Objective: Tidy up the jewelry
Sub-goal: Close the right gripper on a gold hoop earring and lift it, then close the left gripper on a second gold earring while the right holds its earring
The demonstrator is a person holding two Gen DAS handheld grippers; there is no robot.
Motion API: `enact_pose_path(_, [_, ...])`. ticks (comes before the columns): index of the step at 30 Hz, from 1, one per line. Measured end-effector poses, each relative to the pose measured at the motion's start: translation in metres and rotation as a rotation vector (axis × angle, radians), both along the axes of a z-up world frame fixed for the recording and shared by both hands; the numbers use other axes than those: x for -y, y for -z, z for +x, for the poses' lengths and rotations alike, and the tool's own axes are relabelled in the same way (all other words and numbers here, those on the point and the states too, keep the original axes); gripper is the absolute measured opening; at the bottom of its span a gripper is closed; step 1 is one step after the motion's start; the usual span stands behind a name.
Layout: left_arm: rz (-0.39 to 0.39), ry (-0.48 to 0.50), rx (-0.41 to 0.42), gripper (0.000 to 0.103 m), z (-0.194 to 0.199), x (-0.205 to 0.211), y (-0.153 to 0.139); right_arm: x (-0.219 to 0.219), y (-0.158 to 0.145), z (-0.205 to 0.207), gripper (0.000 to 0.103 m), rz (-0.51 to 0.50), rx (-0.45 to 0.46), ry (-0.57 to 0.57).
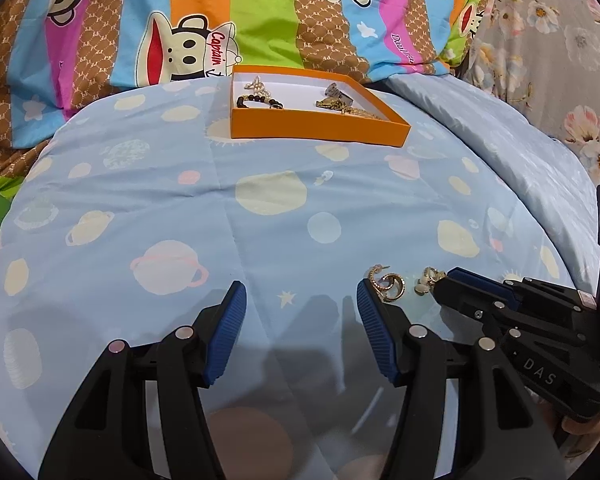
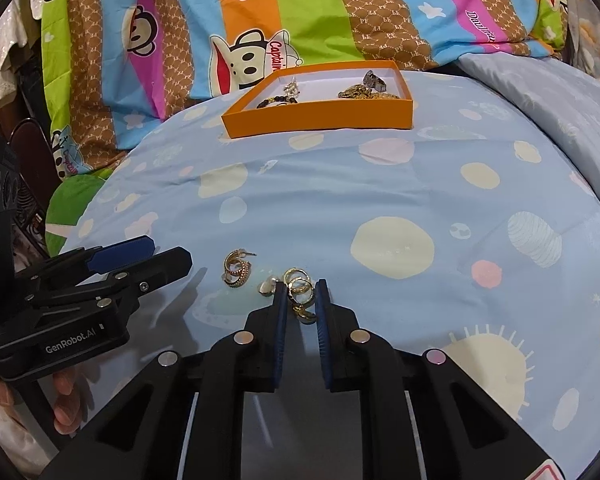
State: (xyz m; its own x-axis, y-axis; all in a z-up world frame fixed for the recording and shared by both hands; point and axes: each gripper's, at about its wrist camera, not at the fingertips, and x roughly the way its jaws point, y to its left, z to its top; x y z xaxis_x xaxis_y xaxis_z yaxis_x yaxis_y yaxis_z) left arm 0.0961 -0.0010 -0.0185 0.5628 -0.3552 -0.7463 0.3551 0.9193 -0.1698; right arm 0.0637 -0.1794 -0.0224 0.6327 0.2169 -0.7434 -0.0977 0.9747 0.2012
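A small cluster of gold rings (image 2: 298, 282) lies on the pale blue planet-print quilt (image 2: 380, 200), sitting between the ribbed blue pads of the right gripper (image 2: 302, 292), whose jaws are drawn narrow around it; whether the pads actually touch the metal is hard to make out. At the cluster's 9 o'clock a pearly earring (image 2: 266, 286) rests just beside it, and farther that way lies a chunky gold hoop earring (image 2: 238, 270) with a thin post. The left gripper (image 1: 300, 300) hovers with jaws wide, its right pad partly hiding the hoop earring (image 1: 388, 284). At 12 o'clock, well apart, a shallow orange cardboard tray (image 2: 320, 118) holds a dark beaded bracelet (image 2: 278, 100), pale beads and a tangle of gold chain, its near wall cutting off some of them. Beyond it lies a striped cartoon-monkey blanket (image 2: 300, 12).
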Motion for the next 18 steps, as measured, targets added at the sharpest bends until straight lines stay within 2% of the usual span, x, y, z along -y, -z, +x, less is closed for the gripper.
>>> enact_pose_path(6, [-0.015,0.023,0.000,0.055,-0.003,0.002,-0.001,0.015,-0.010,-0.019,0.013,0.012,0.073,0.072])
enact_pose_path(11, [-0.055,0.093,0.008,0.056,-0.013,0.016,-0.008,0.038,-0.011,-0.032,0.013,0.021,0.063,0.135])
enact_pose_path(15, [-0.023,0.159,0.057,0.055,-0.022,0.042,-0.016,0.050,-0.010,-0.038,0.013,0.024,0.059,0.162])
enact_pose_path(18, [-0.017,0.196,0.054,0.055,-0.021,0.061,-0.016,0.055,-0.010,-0.041,0.013,0.028,0.063,0.172])
